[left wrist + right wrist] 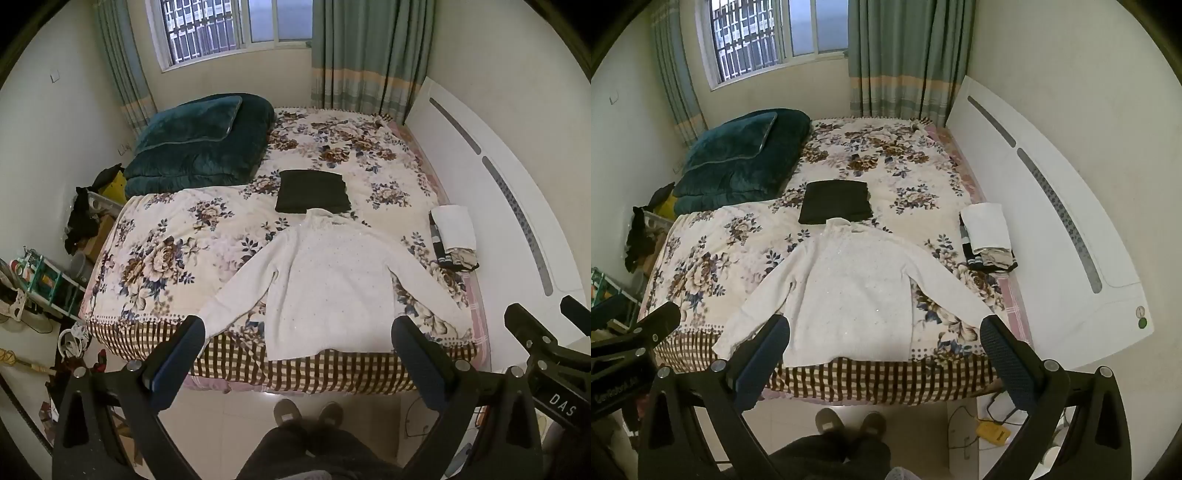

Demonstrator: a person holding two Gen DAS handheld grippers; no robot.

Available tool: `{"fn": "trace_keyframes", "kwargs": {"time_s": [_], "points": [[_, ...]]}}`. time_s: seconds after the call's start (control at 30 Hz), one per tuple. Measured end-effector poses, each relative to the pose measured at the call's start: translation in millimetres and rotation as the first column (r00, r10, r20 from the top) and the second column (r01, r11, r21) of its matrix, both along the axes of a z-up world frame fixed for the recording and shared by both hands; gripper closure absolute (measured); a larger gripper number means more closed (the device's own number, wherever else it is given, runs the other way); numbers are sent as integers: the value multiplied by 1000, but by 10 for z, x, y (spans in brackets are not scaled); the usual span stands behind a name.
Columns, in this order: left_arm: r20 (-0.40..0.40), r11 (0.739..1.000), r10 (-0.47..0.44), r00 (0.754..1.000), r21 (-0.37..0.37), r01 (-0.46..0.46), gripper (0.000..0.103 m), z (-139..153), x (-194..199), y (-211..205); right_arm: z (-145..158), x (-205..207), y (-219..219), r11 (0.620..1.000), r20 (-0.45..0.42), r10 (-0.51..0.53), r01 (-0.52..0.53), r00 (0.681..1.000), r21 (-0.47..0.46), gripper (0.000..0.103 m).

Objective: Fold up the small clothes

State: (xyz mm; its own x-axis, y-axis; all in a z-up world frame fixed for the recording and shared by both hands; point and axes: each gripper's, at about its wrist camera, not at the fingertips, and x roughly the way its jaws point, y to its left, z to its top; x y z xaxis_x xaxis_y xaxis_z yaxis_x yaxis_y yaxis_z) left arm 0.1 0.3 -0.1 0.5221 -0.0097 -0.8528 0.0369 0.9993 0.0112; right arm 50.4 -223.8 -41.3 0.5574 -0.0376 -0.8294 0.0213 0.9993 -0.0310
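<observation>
Your white sweater [325, 280] lies flat and unfolded at the near edge of the bed [166, 236], collar toward the far side, both sleeves spread out and angled toward you, hem at the bed's edge. Just beyond its collar sits a folded black garment [313, 191], a neat rectangle. At the right edge rests a small stack of folded clothes [453, 236], white on top.

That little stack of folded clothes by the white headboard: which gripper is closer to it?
Right. The right gripper hangs over the bed's near edge on the side of the stack of folded clothes; the left gripper sits further toward the teal quilt side. Neither touches it.
</observation>
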Motion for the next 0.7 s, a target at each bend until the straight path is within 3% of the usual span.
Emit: {"fn": "trace_keyframes", "kwargs": {"time_s": [0.7], "points": [[2, 1000, -2, 1000, -5, 2, 0, 0, 7, -2, 89, 9, 28, 1000, 6, 8, -8, 1000, -9, 0]]}}
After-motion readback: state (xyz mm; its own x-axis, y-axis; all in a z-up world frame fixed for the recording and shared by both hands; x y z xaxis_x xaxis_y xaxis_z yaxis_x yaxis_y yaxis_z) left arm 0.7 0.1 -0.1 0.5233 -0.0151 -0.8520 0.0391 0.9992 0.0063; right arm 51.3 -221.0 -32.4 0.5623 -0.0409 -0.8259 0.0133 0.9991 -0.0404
